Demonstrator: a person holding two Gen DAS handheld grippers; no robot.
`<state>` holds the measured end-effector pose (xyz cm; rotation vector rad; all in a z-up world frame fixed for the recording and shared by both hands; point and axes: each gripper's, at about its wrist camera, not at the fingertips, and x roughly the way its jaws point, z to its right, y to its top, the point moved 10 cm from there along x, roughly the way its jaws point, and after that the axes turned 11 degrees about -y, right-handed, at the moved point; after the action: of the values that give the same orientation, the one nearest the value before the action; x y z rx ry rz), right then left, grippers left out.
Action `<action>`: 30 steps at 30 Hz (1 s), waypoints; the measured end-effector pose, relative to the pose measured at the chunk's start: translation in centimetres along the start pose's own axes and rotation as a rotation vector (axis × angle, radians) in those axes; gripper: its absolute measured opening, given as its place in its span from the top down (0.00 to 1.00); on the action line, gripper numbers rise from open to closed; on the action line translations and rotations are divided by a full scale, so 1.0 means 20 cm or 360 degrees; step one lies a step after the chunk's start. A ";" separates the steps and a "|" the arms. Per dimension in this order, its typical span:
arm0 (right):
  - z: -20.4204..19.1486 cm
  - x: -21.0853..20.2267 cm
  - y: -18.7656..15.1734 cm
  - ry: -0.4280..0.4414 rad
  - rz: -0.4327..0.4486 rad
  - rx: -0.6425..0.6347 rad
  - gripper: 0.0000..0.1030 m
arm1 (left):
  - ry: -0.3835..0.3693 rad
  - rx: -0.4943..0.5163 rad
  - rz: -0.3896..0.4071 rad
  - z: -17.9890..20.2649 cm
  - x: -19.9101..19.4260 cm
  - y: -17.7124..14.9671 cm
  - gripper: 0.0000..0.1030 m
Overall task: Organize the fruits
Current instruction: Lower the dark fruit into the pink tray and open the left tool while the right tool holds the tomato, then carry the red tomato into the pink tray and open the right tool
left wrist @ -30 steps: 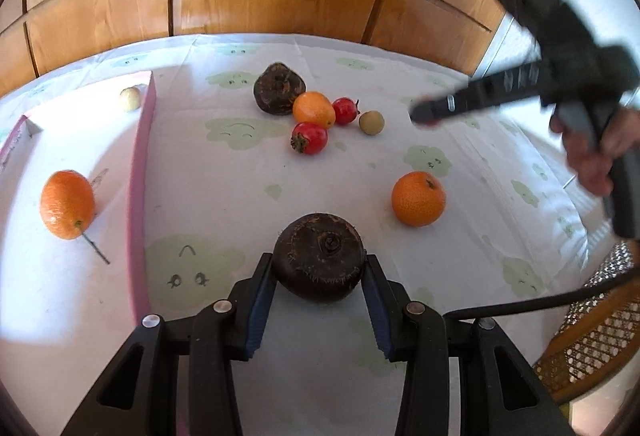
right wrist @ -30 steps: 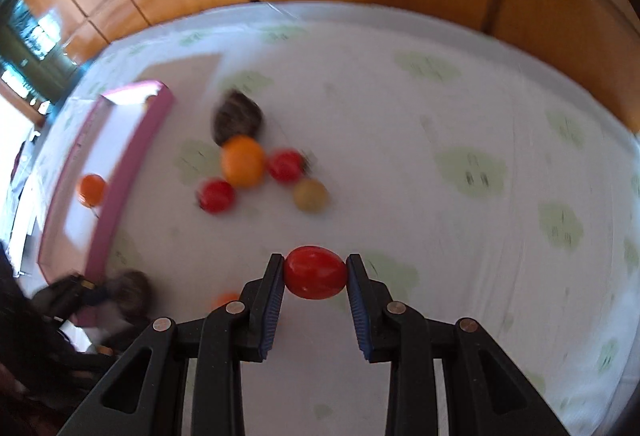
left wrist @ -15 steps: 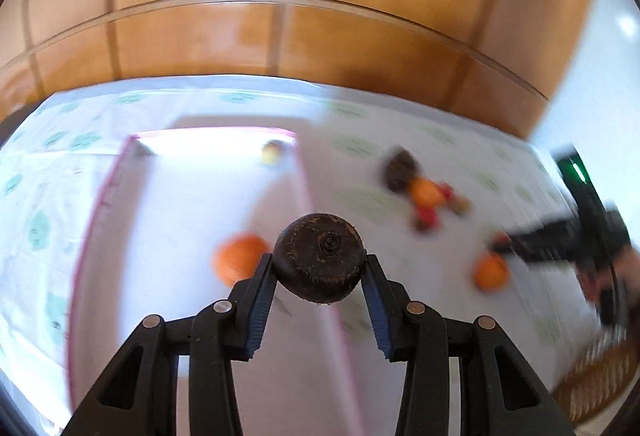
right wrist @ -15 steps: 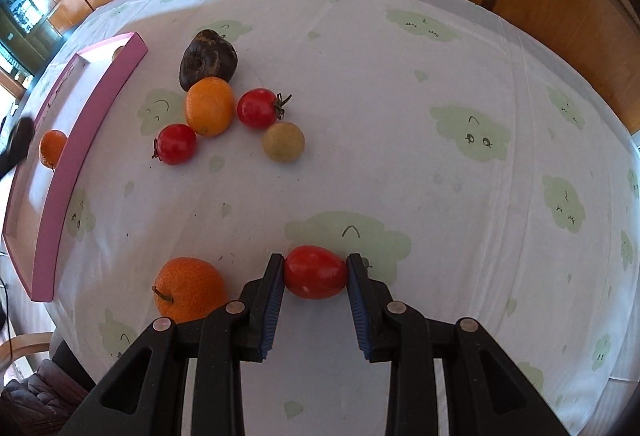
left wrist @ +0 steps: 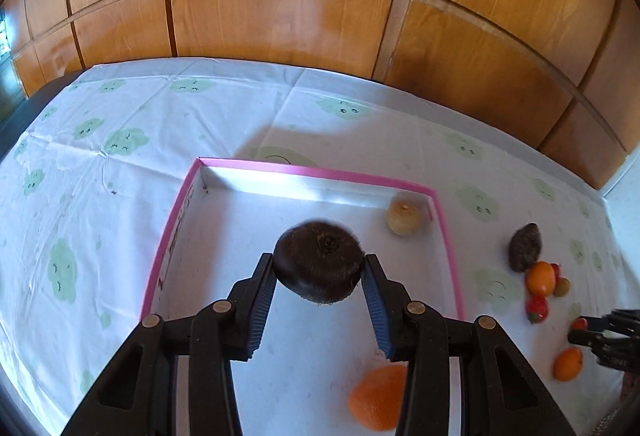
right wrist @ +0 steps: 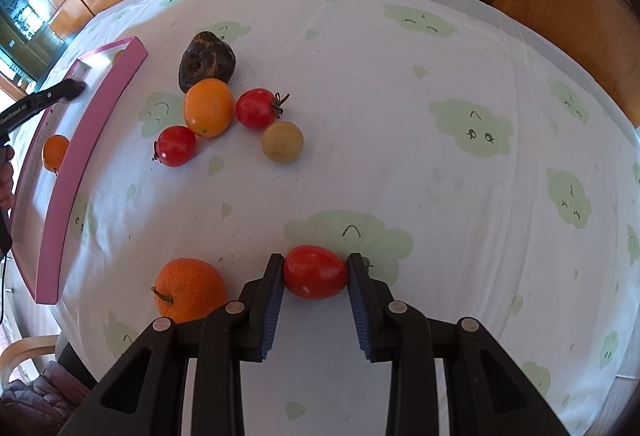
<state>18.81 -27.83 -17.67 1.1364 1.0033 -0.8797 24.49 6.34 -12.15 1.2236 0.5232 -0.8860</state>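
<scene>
Left claw [left wrist: 319, 272] clamped on dark fruit [left wrist: 319, 267], held over the pink tray [left wrist: 316, 169] near its far edge. Right claw [right wrist: 315, 273] clamped on tomato [right wrist: 315, 271] above the tabletop's [right wrist: 400, 116] near edge.

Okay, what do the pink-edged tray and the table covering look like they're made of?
Pink-edged tray: probably cardboard, matte; thin flat walls, folded corners, white inside. Table covering: likely thin cloth or plastic sheet, printed with green clouds; creases and wrinkles show, with slight sheen.
</scene>
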 end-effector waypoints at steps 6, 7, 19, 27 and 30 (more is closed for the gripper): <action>0.00 0.00 0.01 -0.0019 0.0008 -0.0025 0.69 | 0.0087 -0.0068 0.0083 -0.03 -0.09 -0.01 0.51; 0.00 0.00 0.01 -0.0023 0.0011 -0.0030 0.69 | 0.0097 -0.0087 0.0112 -0.03 -0.12 -0.03 0.51; -0.05 -0.01 -0.01 -0.0070 0.0040 -0.0083 0.69 | 0.0137 -0.0078 0.0195 0.07 -0.37 -0.30 0.49; -0.08 -0.03 -0.03 -0.0080 0.0057 -0.0106 0.69 | 0.0128 -0.0041 0.0200 0.13 -0.42 -0.41 0.46; -0.07 -0.02 -0.03 -0.0079 0.0056 -0.0106 0.69 | 0.0125 -0.0011 0.0195 0.16 -0.43 -0.45 0.46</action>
<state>17.89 -26.50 -17.54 1.0682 0.9623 -0.8367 11.94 5.09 -9.77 1.2739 0.5079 -0.7343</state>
